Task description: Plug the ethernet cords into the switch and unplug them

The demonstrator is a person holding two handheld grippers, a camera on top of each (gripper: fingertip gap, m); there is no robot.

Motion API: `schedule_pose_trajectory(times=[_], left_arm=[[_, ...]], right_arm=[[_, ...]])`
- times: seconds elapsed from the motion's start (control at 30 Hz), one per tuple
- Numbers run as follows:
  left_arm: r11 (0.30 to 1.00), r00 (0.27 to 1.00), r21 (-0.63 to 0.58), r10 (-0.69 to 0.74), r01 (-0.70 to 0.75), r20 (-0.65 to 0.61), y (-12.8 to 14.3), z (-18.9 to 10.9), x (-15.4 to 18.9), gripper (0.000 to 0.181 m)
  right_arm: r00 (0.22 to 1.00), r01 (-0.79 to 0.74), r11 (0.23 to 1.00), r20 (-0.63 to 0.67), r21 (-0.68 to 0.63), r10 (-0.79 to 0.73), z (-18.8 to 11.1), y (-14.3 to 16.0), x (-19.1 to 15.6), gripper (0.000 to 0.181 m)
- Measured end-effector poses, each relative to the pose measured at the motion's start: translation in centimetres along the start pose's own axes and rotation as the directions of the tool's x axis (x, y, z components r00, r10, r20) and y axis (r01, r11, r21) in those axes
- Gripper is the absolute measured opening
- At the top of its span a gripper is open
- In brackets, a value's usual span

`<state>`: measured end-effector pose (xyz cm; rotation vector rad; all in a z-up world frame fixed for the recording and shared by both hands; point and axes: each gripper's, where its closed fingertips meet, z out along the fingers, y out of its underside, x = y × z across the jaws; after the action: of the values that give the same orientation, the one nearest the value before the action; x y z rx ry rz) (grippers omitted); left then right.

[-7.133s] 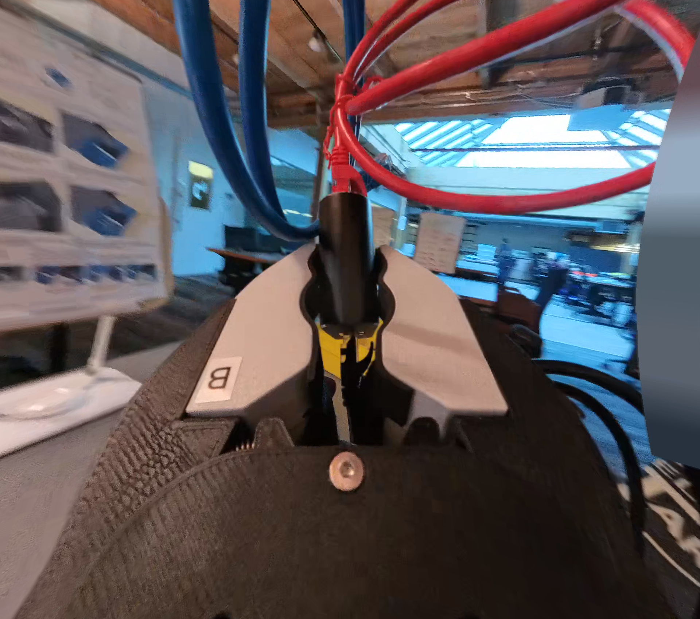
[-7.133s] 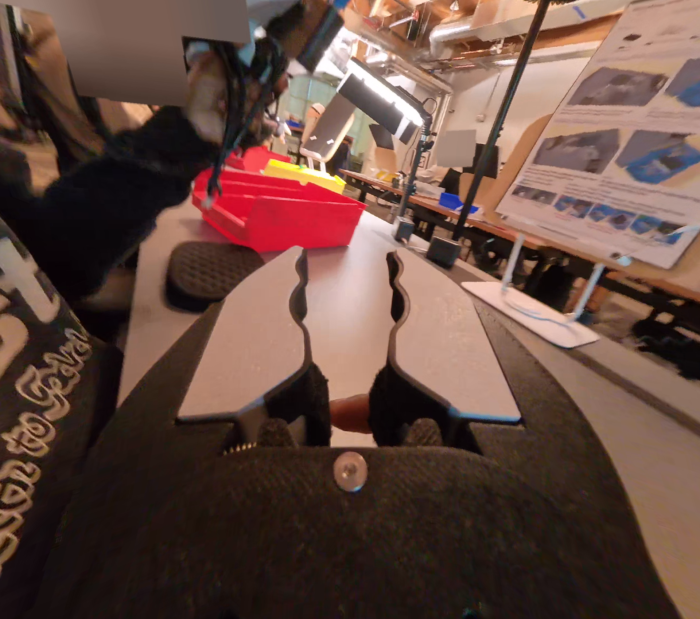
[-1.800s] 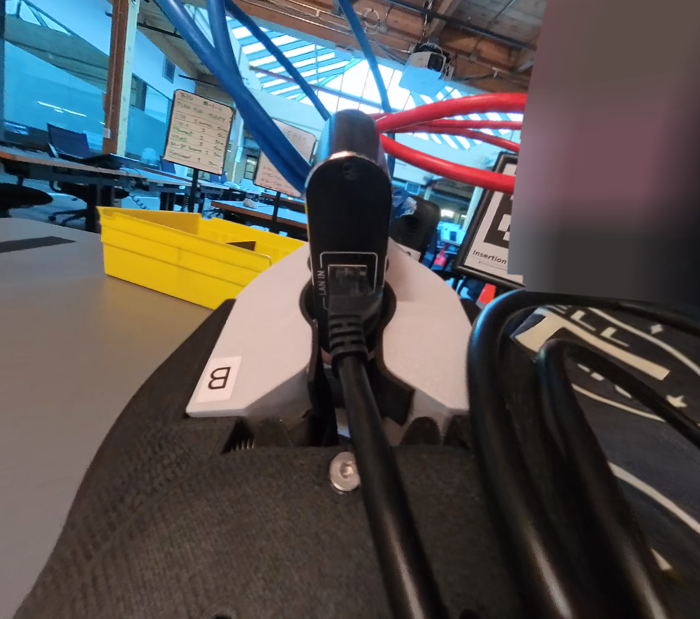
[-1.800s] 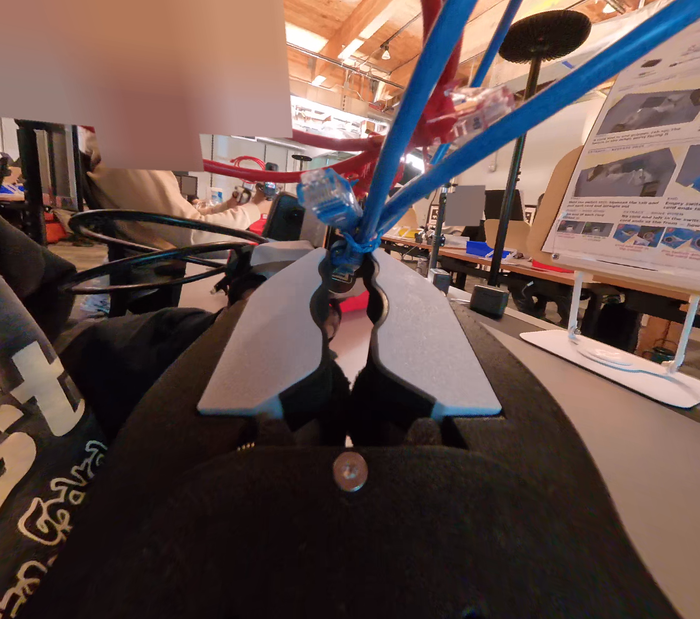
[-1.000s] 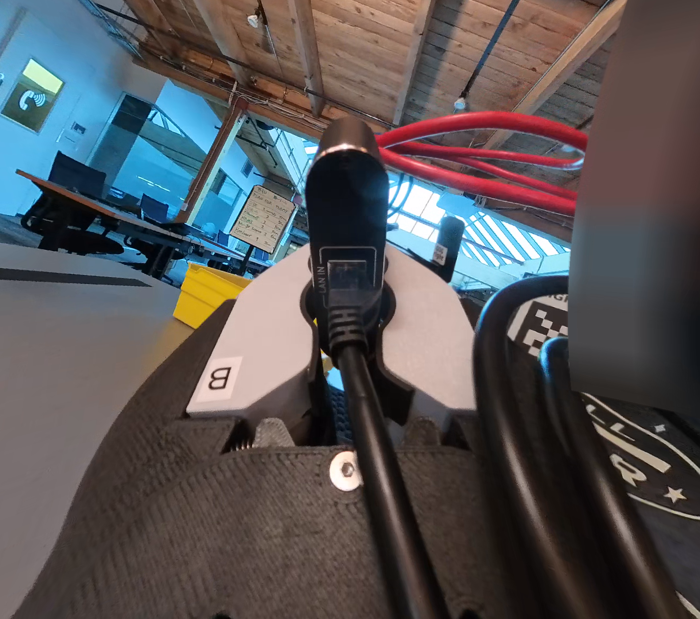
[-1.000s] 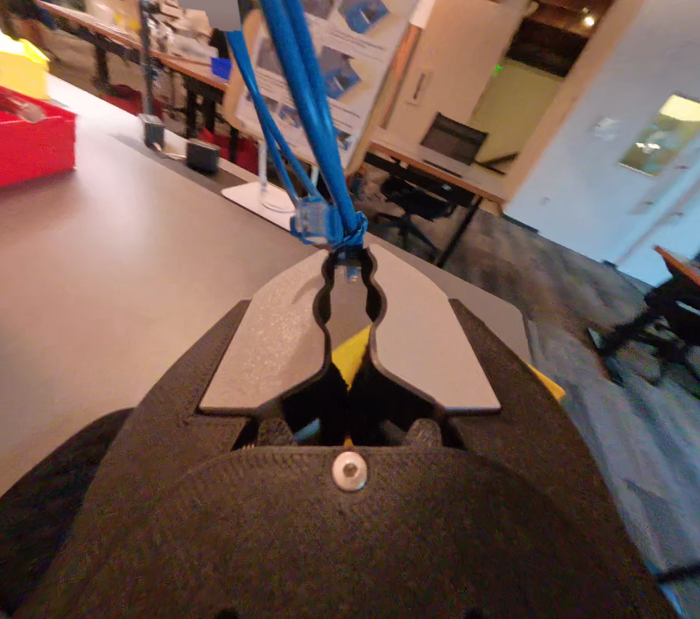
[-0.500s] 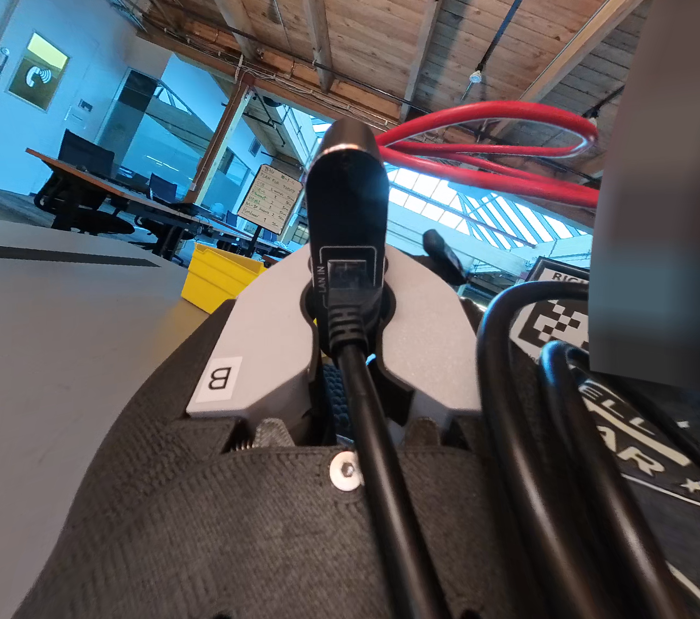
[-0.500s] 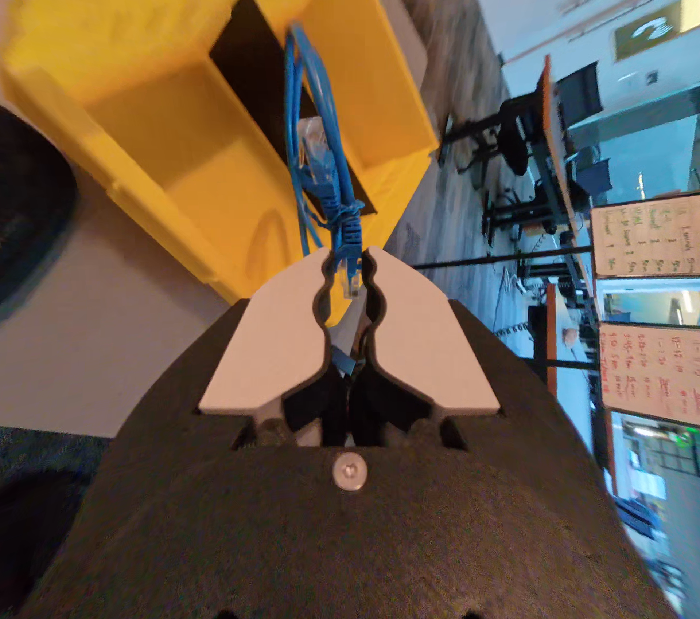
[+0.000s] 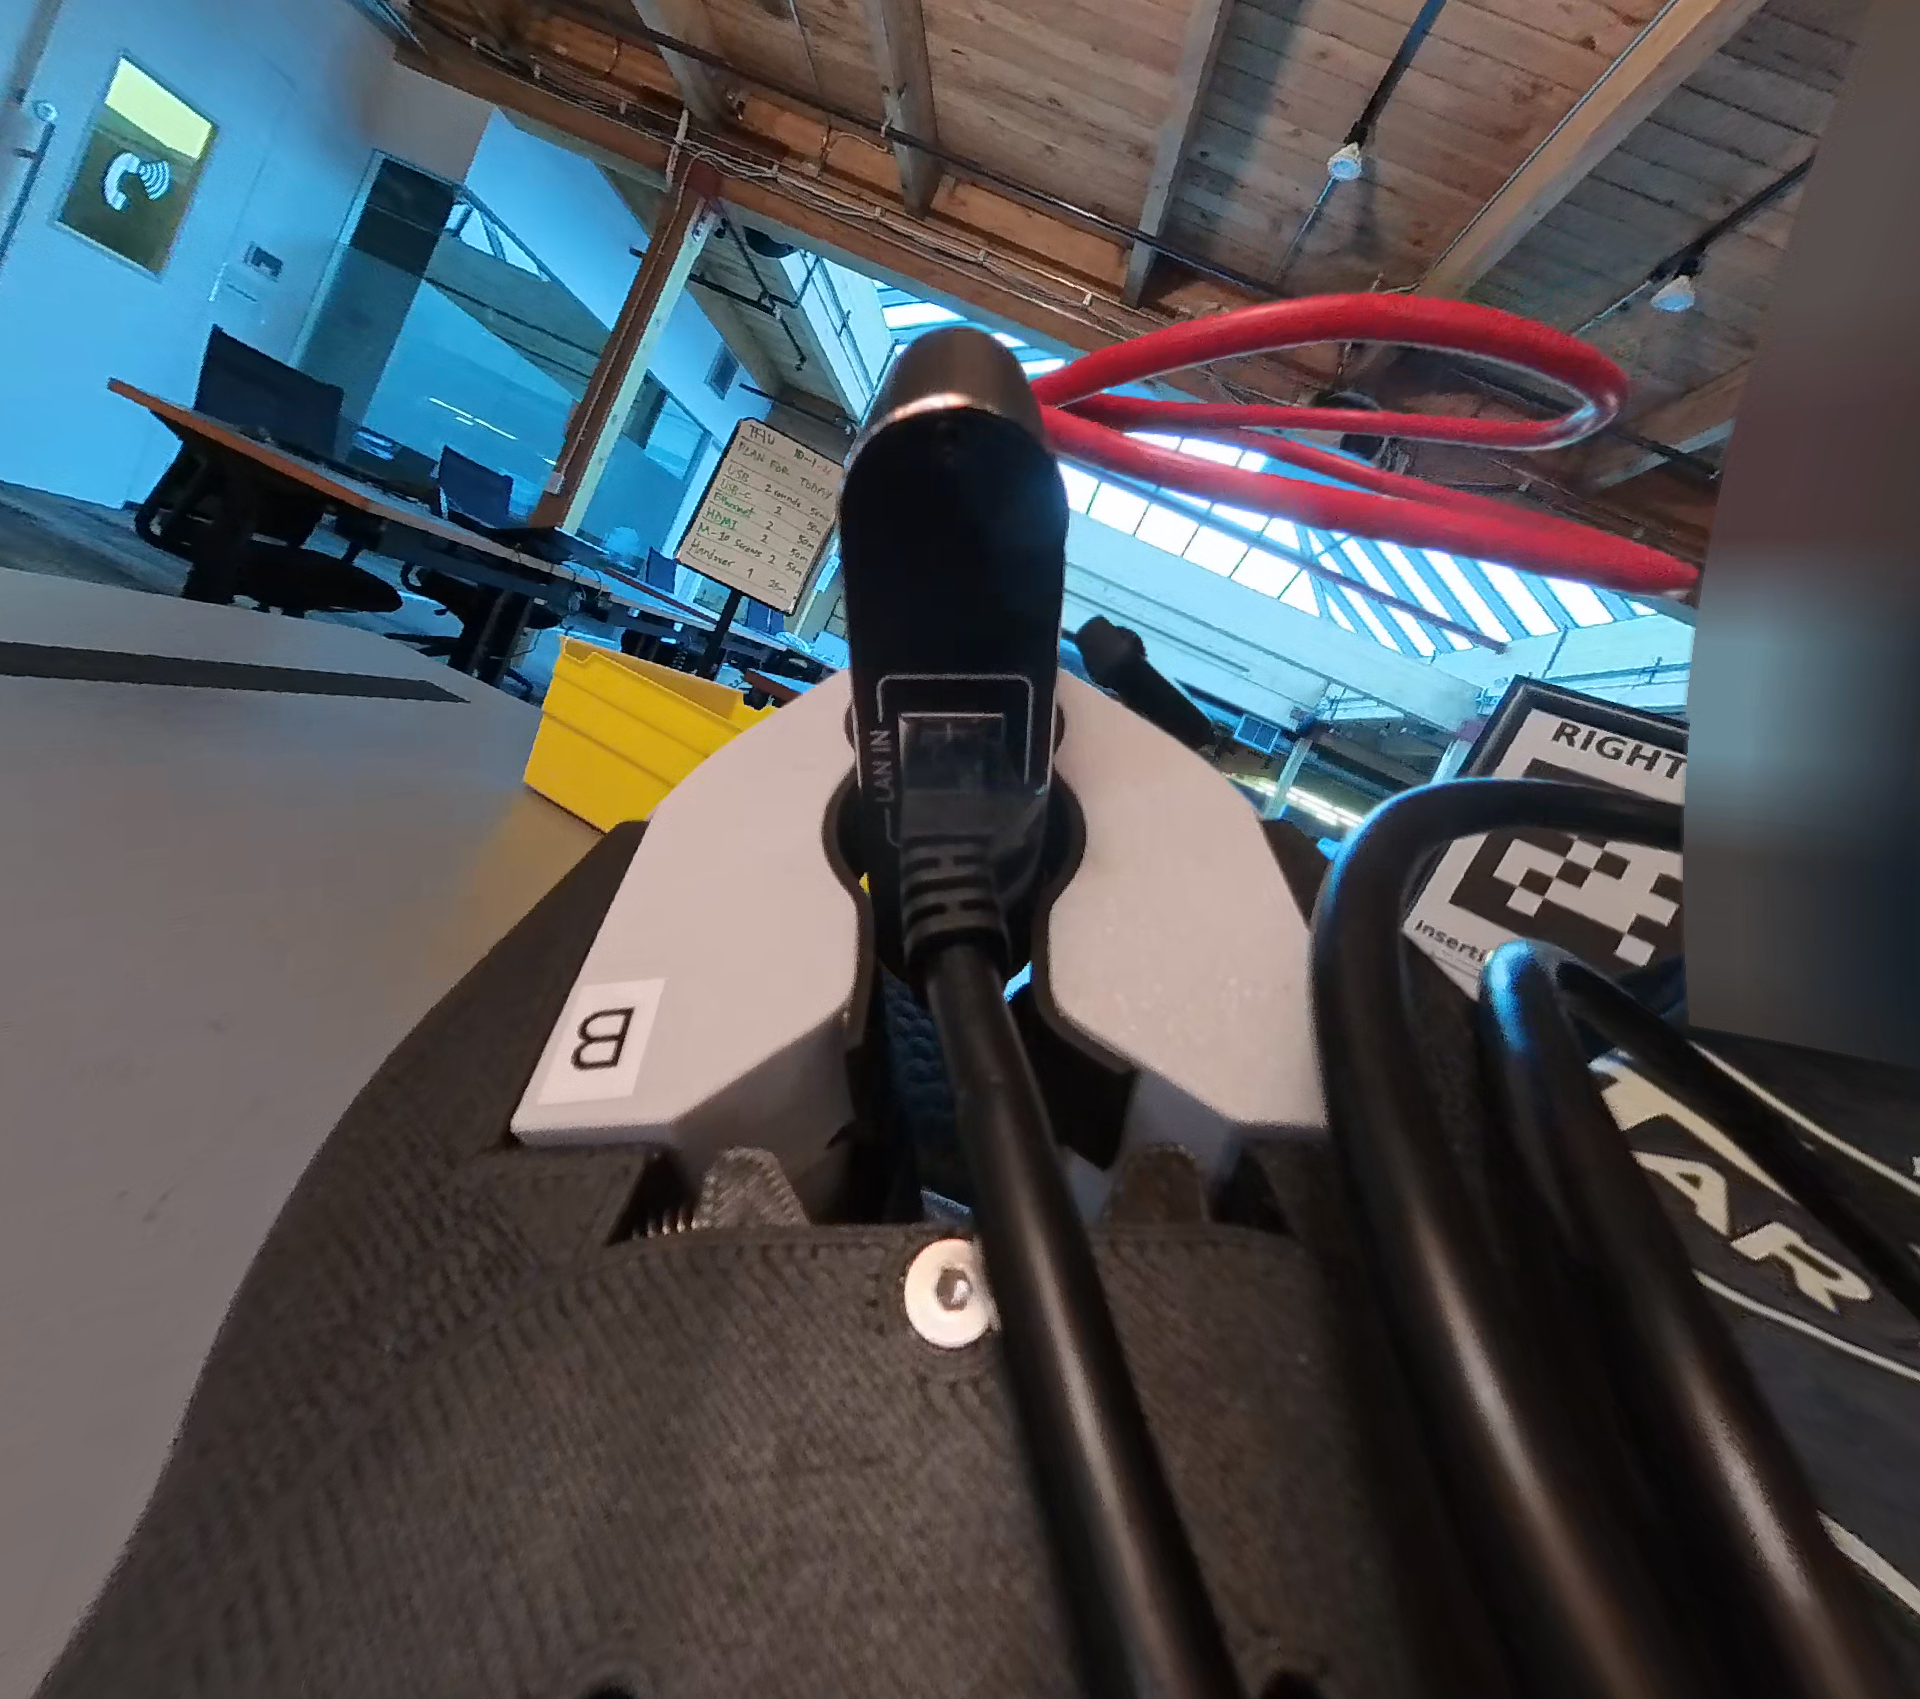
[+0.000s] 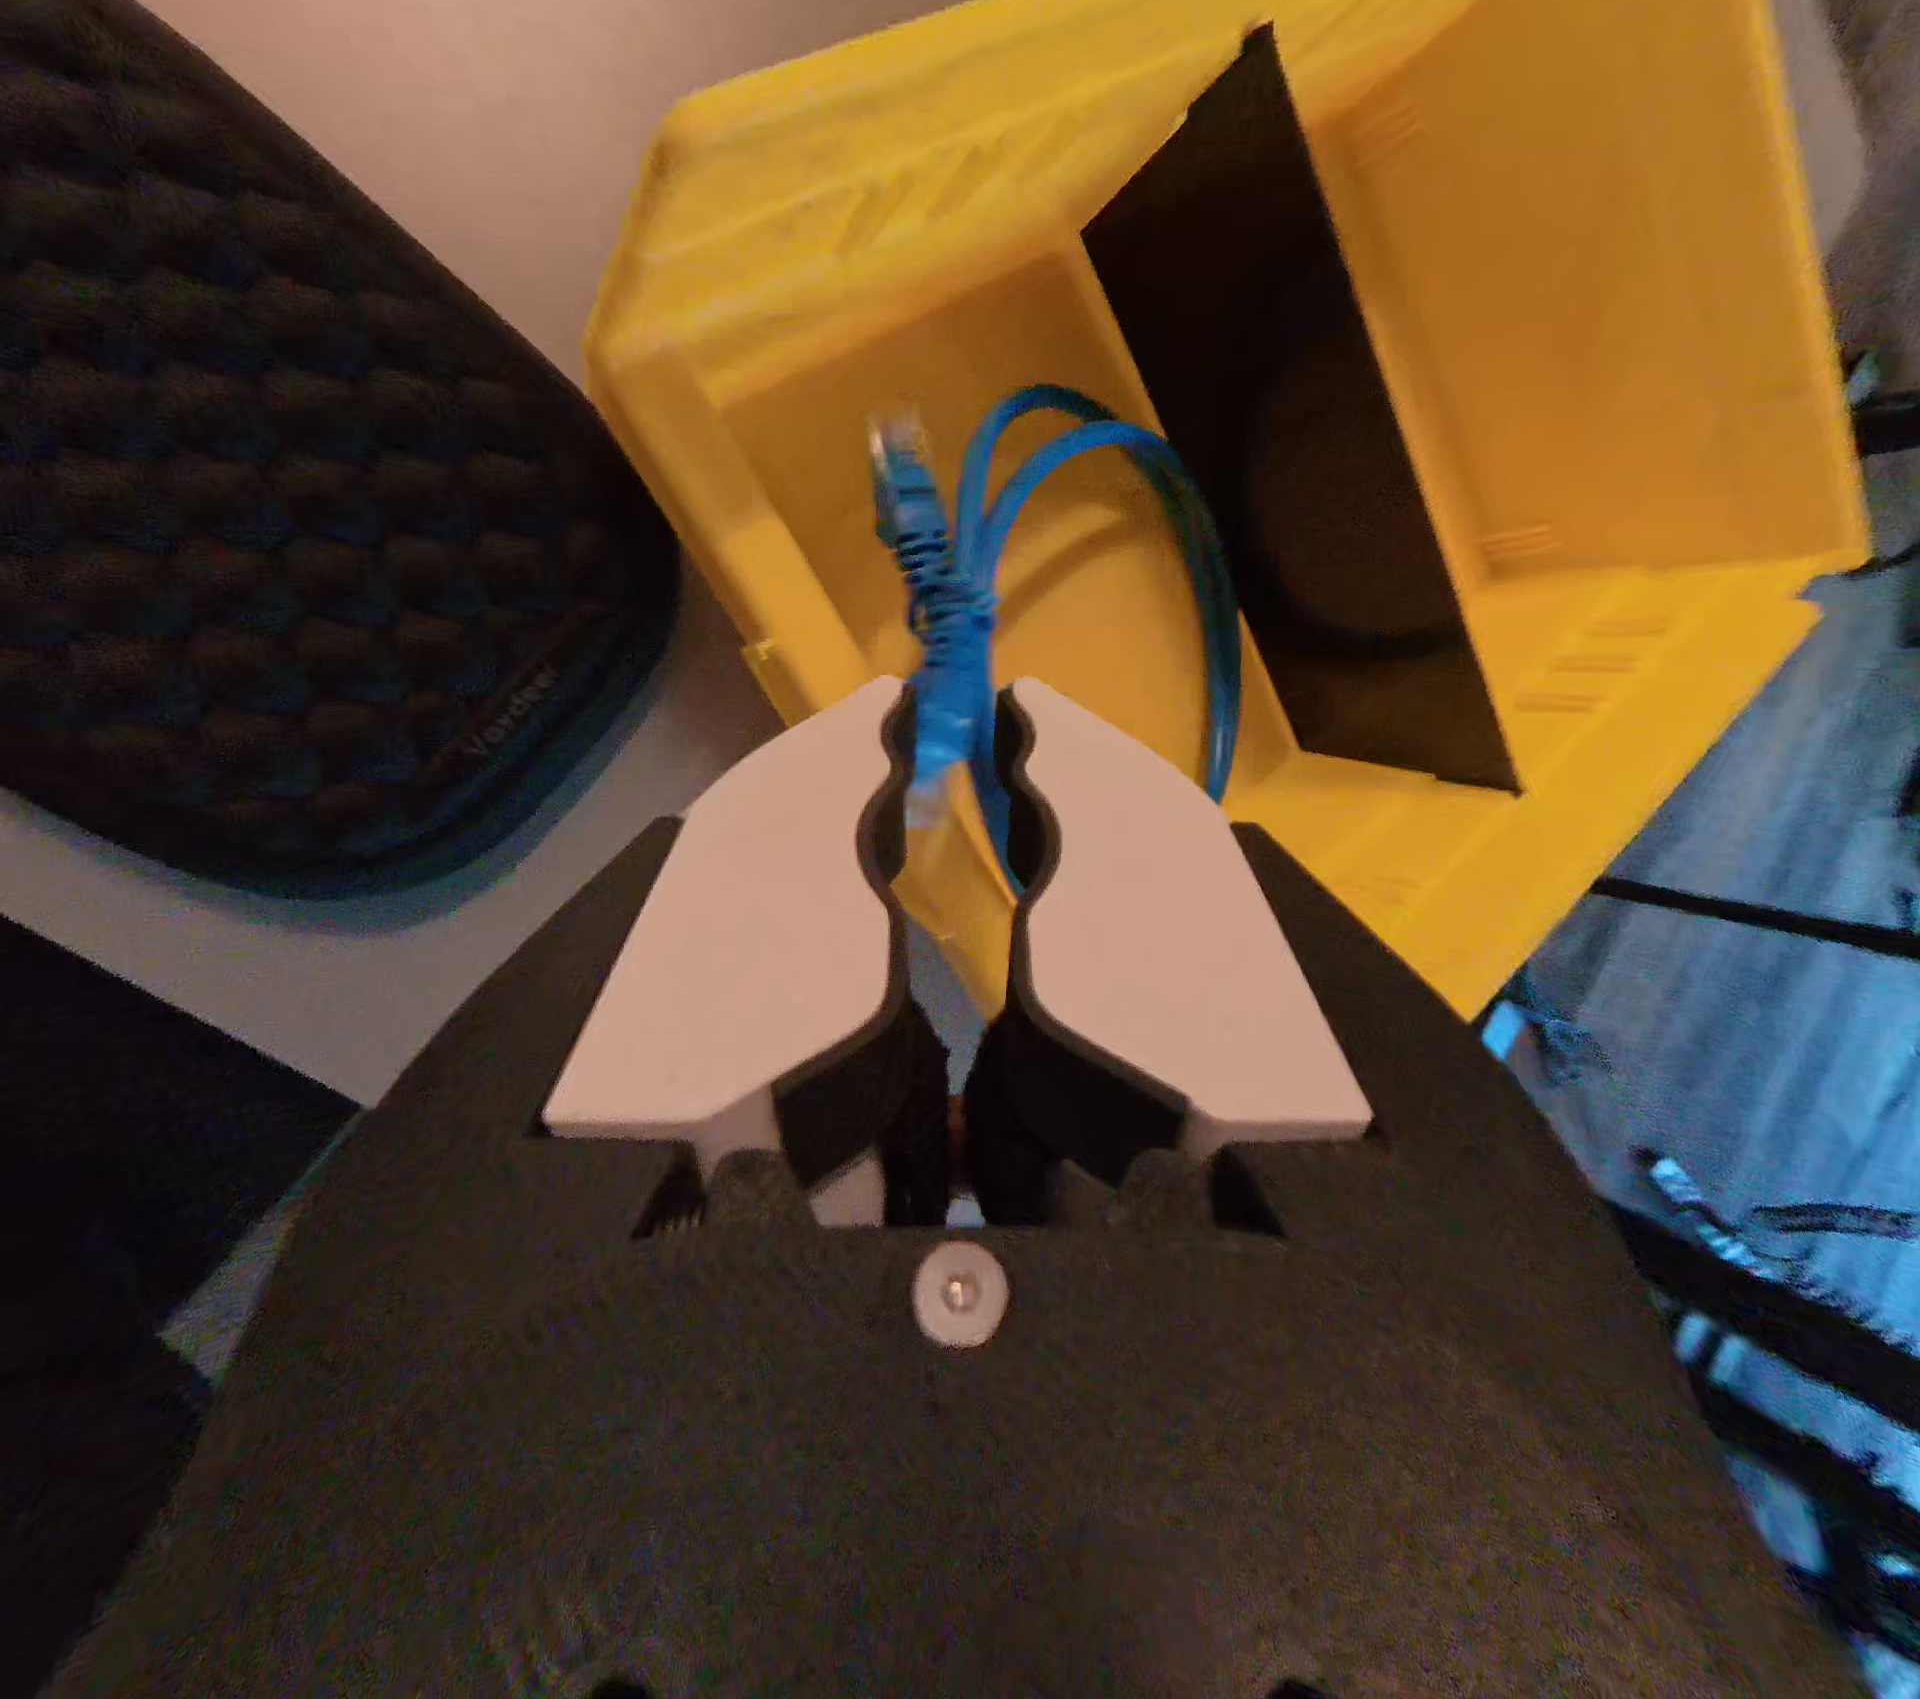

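Two grippers are working apart now. Since a second ago the right gripper (image 10: 956, 802) has swung from the open table to the yellow bin (image 10: 1558, 361) at the frame's upper centre, pinching the unplugged blue ethernet cord (image 10: 940, 662) whose loop is dangling into the bin's left compartment, probably for stowing. Centre frame, the left gripper (image 9: 956, 828) is still clamping the black switch (image 9: 951, 569), red cord (image 9: 1351, 496) looping behind it.

The left gripper (image 9: 956, 828) points level and slightly upward, clamped tight on its load, while the right gripper (image 10: 951, 776) tilts downward, nearly closed.
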<state>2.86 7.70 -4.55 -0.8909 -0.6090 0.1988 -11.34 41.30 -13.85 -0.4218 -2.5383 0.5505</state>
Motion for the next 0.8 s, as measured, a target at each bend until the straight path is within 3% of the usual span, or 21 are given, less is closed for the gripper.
schedule_pose_trajectory(times=[0.1,0.2,0.23,0.3,0.37,0.43,0.53,0.63,0.8], left_arm=[[1.0,1.0,0.004,-0.005,0.005,0.005,0.0,0.0,-0.1,0.026],[0.999,1.0,0.029,-0.031,0.031,0.0,-0.4,-0.1,-0.2,0.025],[0.998,0.999,0.043,-0.043,0.043,-0.007,-0.6,-0.2,-0.2,0.026],[0.995,0.998,0.078,-0.062,0.064,-0.025,-1.1,-0.4,-0.1,0.025],[0.99,0.996,0.114,-0.072,0.076,-0.044,-1.7,-0.6,0.1,0.025],[0.986,0.995,0.139,-0.081,0.089,-0.061,-2.1,-0.8,0.2,0.025],[0.983,0.991,0.139,-0.106,0.117,-0.083,-2.1,-0.8,0.4,0.025],[0.988,0.992,0.113,-0.098,0.107,-0.086,-1.7,-0.6,0.6,0.025],[1.0,0.997,-0.007,-0.024,0.023,-0.075,0.4,0.3,1.3,0.025]], right_arm=[[0.996,-0.091,0.994,-0.015,0.06,0.092,-0.2,-0.7,0.8,0.038],[0.986,-0.144,0.919,-0.024,0.367,0.164,-2.8,-5.7,1.9,0.04],[0.983,-0.156,0.849,0.0,0.505,0.181,-4.5,-8.2,1.9,0.039],[0.978,-0.208,0.636,0.141,0.743,0.155,-8.2,-13.5,0.4,0.035],[0.934,-0.344,0.421,0.351,0.839,0.064,-11.1,-17.7,-2.0,0.03],[0.837,-0.502,0.337,0.546,0.797,-0.043,-11.5,-21.0,-4.9,0.028],[0.659,-0.614,0.446,0.734,0.651,-0.165,-8.4,-24.8,-10.9,0.031],[0.587,-0.615,0.516,0.783,0.596,-0.206,-4.9,-28.0,-16.6,0.037],[0.504,-0.747,0.359,0.829,0.56,-0.242,-5.2,-31.2,-20.2,0.037]])
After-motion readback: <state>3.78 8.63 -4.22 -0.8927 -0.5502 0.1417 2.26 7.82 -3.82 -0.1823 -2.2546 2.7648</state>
